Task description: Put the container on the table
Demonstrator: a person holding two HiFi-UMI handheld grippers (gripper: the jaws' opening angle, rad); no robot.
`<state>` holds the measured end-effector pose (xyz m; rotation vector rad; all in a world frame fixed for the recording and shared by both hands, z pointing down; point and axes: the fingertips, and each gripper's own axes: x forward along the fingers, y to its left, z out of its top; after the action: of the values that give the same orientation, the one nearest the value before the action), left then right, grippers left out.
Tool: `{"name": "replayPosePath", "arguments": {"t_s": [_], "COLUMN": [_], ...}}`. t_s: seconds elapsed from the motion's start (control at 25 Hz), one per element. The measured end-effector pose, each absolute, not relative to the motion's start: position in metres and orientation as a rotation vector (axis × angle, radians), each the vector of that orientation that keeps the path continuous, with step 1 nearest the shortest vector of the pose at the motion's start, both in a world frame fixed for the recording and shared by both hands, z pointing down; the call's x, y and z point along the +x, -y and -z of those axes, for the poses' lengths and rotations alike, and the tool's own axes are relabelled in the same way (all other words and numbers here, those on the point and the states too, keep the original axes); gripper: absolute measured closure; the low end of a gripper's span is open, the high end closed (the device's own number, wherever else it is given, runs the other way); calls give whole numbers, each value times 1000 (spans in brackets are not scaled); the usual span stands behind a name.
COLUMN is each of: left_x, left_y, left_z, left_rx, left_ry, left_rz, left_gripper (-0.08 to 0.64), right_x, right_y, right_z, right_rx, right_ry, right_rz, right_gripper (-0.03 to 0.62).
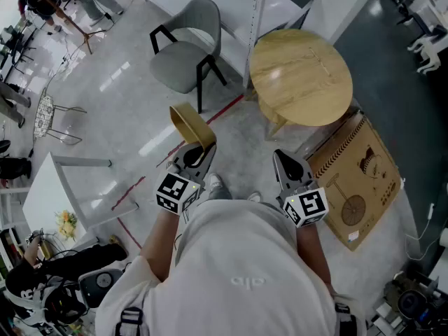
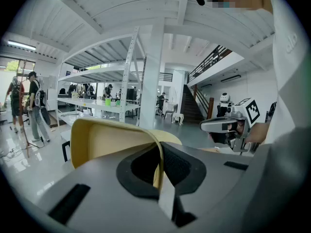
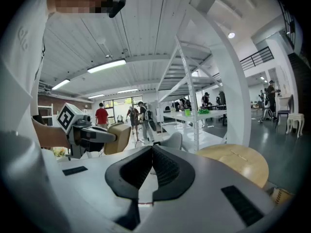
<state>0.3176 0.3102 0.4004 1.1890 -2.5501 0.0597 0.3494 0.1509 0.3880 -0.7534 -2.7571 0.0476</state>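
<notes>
Clamping one thin wall of the tan container (image 2: 104, 140), the left gripper (image 2: 159, 165) has its jaws drawn narrow, the dark pads pressed on either side of that wall; the container juts forward and up from the jaw tips, its open hollow turned to the left of the claw, held in the air above the floor (image 1: 133, 117). Beside it, to its right and apart from it, the right gripper (image 3: 151, 154) points much the same way, slightly downward; its jaws are together at the tips with nothing between them. The round wooden table (image 1: 301, 75) stands ahead of the right gripper and a little to its right, well apart from the container; its top is bare. A grey chair (image 1: 183, 54) stands ahead of the left gripper, beyond the container; a white shelving rack (image 2: 129, 81) rises behind it. A cardboard sheet (image 1: 357, 187) lies on the floor to the right of the right gripper, one edge near the table's foot.
</notes>
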Motion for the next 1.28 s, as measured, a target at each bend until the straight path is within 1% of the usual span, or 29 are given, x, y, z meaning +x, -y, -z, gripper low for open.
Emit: {"name": "replayPosePath", "arguments": {"t_s": [0.36,0.72,0.92,1.08,1.28], "left_x": [282,240,212,178,129], "left_y": [-347,-416,-443,-451,-435], "left_z": [-409,-419,-432,-437,-439], "left_rx": [1240,1247,1194,1168,1161], "left_ry": [2527,2524,2528,2531,2528], "left_rz": [-9,44,73,73,44], "left_gripper": [540,540,540,540,540], "right_x": [314,265,237,199,142], "right_y": [-188,-252,-256,-256,-243], "right_z": [-390,-391,-400,-406,-414], "right_rx": [-700,-654,-613,-602,-613], "right_ry": [2754,2763,2754,2756,2758], "right_rz": [-16,-31,-31,-51,-88], "right_gripper": [566,565,565,565,565]}}
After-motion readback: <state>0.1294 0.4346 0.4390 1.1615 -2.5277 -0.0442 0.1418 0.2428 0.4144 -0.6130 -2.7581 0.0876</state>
